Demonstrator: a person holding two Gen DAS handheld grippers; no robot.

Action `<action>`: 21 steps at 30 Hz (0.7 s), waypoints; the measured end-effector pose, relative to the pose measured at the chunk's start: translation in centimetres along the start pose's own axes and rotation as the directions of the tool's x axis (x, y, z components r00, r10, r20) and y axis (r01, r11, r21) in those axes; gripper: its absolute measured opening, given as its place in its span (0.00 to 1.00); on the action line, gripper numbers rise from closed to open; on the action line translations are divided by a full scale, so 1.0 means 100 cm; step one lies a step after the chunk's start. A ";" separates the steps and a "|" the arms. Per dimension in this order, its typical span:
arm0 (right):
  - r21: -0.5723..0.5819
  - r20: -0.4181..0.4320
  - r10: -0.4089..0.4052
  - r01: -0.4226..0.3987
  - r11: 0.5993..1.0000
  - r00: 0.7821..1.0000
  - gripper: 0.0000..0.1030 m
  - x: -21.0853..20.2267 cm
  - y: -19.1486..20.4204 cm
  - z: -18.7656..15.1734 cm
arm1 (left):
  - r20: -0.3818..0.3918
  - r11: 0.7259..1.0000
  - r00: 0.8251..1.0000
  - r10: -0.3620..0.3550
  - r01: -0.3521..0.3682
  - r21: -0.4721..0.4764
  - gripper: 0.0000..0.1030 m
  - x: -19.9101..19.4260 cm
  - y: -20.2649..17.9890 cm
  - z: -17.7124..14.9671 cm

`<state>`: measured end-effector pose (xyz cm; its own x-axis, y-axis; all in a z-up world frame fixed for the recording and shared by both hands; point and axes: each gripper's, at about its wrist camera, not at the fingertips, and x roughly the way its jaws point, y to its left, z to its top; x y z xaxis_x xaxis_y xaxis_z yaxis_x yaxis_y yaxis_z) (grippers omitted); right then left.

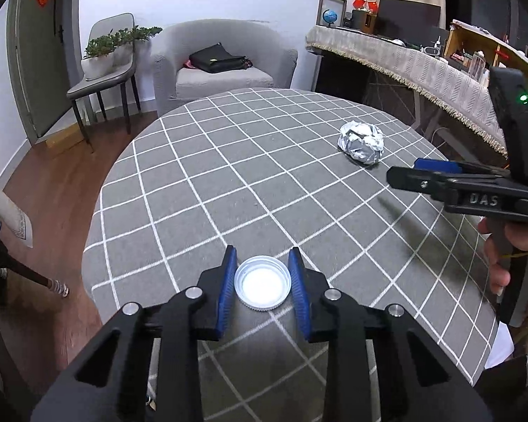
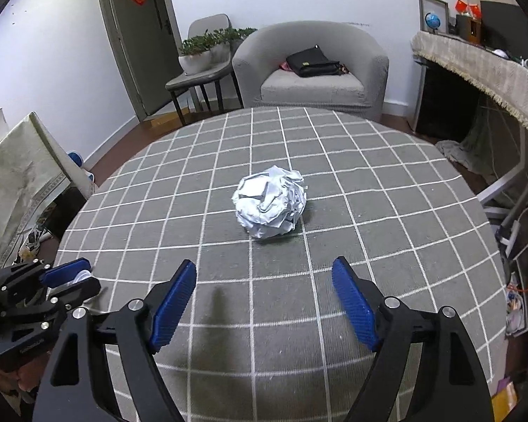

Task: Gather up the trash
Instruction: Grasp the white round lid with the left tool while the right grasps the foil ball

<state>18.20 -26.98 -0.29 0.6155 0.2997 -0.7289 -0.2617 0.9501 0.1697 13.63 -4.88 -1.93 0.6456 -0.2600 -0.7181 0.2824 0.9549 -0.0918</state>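
Note:
A white bottle cap (image 1: 262, 286) lies open side up on the grey checked tablecloth (image 1: 228, 183), between the blue pads of my left gripper (image 1: 263, 256), which is shut on it. The cap also shows in the right wrist view (image 2: 82, 276), in the left gripper (image 2: 74, 274). A crumpled ball of white paper (image 2: 270, 205) lies in the middle of the table, ahead of my right gripper (image 2: 264, 270), which is open and empty. The paper ball also shows in the left wrist view (image 1: 362, 142), beyond the right gripper (image 1: 401, 172).
A grey armchair (image 2: 309, 66) with a black bag (image 2: 313, 61) stands behind the round table. A chair with potted plants (image 2: 200, 56) is to its left. A long cloth-covered desk (image 1: 404, 63) runs along the right. A draped stand (image 2: 21, 168) is at the left.

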 end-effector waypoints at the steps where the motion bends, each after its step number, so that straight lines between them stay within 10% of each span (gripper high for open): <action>1: 0.011 -0.008 0.004 -0.004 1.000 1.000 0.78 0.004 -0.002 0.002 | -0.001 1.000 1.000 -0.003 0.003 -0.001 0.31 0.002 0.001 0.001; 21: -0.040 -0.035 -0.029 0.028 0.999 0.999 0.56 0.043 0.019 0.036 | 0.020 0.999 0.999 -0.034 0.035 -0.037 0.31 0.010 0.032 0.022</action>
<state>23.04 -23.55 -0.66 0.5964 0.2684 -0.7565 -0.2742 0.9539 0.1223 16.75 -2.36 -1.48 0.6494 -0.2952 -0.7008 0.2786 0.9499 -0.1419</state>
